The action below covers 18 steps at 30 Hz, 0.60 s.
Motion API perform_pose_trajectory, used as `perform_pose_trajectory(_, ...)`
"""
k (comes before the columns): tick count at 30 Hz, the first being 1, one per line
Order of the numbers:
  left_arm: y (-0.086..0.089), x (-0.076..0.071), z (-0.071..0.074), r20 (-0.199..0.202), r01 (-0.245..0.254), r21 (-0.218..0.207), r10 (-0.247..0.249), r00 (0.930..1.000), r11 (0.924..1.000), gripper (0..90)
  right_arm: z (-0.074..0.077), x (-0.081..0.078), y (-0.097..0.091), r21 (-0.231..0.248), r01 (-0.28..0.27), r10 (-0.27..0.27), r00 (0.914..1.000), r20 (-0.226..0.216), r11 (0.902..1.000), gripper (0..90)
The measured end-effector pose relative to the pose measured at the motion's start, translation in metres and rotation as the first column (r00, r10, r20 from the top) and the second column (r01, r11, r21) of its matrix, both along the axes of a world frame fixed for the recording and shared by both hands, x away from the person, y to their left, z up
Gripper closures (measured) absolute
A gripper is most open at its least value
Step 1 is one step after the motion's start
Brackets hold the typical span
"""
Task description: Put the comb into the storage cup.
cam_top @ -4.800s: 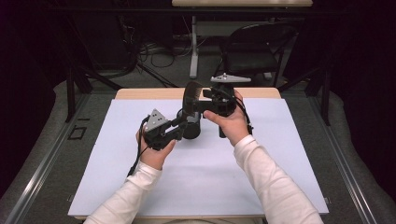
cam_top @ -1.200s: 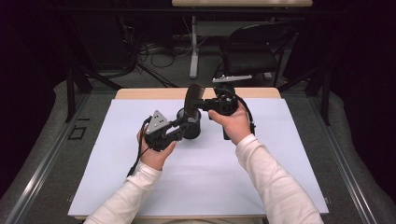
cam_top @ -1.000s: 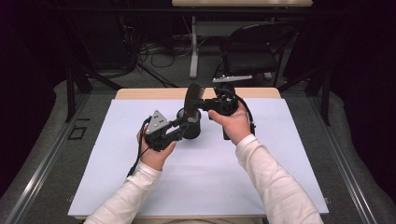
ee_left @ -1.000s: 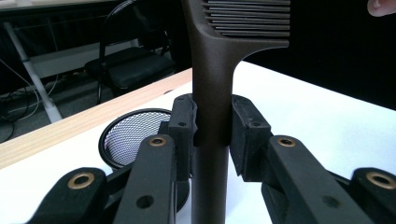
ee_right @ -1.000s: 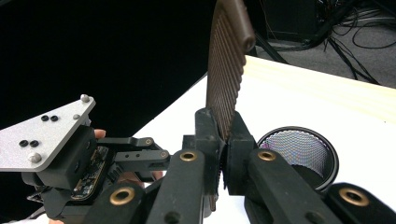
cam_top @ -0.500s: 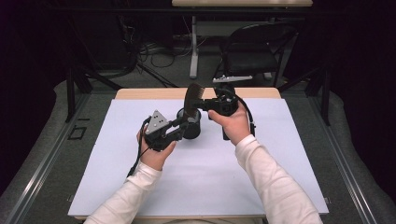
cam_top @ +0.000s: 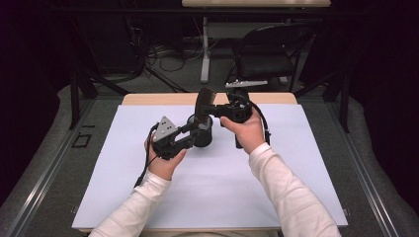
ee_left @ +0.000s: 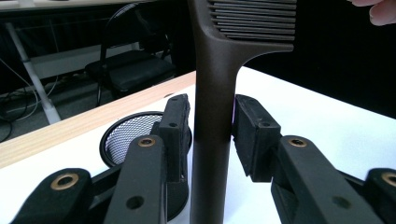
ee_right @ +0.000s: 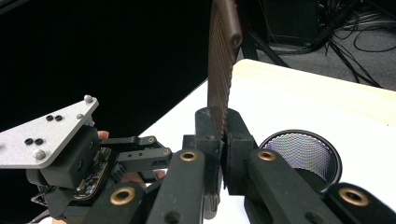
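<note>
A brown comb (cam_top: 203,102) stands upright over a black mesh cup (cam_top: 202,136) on the white table cover. My right gripper (cam_top: 211,112) is shut on the comb's toothed part (ee_right: 222,60), pads (ee_right: 236,140) pressed on both sides. My left gripper (cam_top: 197,127) straddles the comb's handle (ee_left: 212,116) lower down. Its jaws have just been opening, and its pads (ee_left: 252,133) stand slightly off the handle. The cup (ee_left: 126,137) sits just behind the left jaws, and its mesh bottom (ee_right: 301,151) shows under the right ones.
A white sheet (cam_top: 306,168) covers the table, with a wooden edge (cam_top: 158,98) at the far side. Beyond the table stand a black chair (cam_top: 267,52) and floor cables (cam_top: 163,54). A hand and the left gripper's grey plate (ee_right: 46,133) lie close to the right jaws.
The right hand's gripper has rolled slightly since the earliest frame. Over the last second, hands, comb and cup hold their places in the high view.
</note>
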<state>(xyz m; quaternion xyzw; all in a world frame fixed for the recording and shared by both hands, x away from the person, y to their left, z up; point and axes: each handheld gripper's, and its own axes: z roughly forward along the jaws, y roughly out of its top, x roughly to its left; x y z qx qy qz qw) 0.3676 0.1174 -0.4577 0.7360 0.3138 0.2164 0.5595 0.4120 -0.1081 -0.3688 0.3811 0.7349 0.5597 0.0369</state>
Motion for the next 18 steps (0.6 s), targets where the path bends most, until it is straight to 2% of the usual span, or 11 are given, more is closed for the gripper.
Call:
perform_pose_trajectory(11, 0.0005, 0.0011, -0.0004, -0.001, -0.001, -0.008, 0.001, 1.0000, 1.0000, 59.2, 0.0002, -0.0004, -0.0013, 0.010, 0.011, -0.011, 0.9999, 0.009, 0.9999, 87.7)
perform_pose_trajectory(18, -0.0010, 0.0024, -0.0019, 0.007, -0.005, -0.013, 0.005, 1.0000, 0.9999, 51.3, 0.0009, -0.0002, -0.0021, 0.013, 0.018, -0.018, 0.9997, 0.015, 0.9998, 87.7)
